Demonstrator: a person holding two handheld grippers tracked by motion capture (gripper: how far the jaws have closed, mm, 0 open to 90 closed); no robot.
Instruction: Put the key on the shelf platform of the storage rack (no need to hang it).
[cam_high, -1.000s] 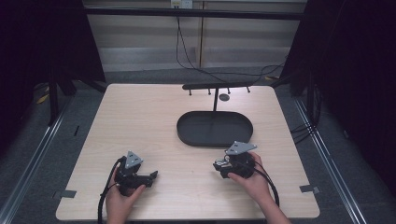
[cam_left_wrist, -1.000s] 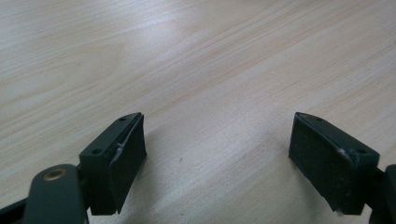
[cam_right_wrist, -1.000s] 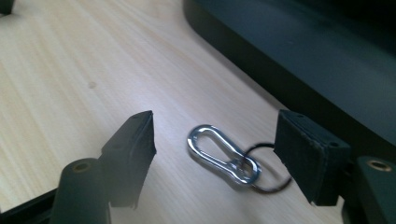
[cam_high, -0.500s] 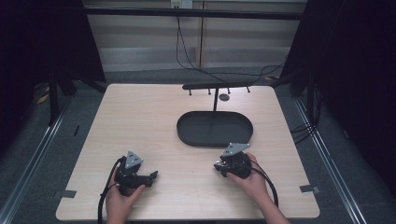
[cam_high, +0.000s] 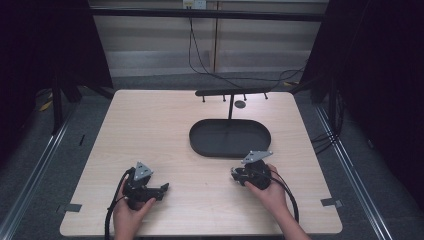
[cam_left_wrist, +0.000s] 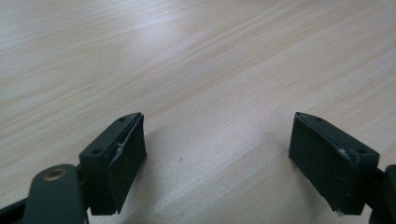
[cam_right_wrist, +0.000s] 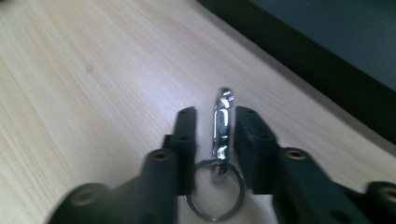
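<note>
now closing my right fingers (cam_right_wrist: 212, 140) narrow around the metal clasp with keyring (cam_right_wrist: 222, 125) lying on the worktop (cam_high: 165, 125) beside the black tray (cam_high: 230, 138); left fingers (cam_left_wrist: 217, 163) wide, empty; lifting and hanging not yet done.

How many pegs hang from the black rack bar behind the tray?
4 pegs, spaced along the underside of the rack bar, from its left end to its right end. The post may hide another.
</note>
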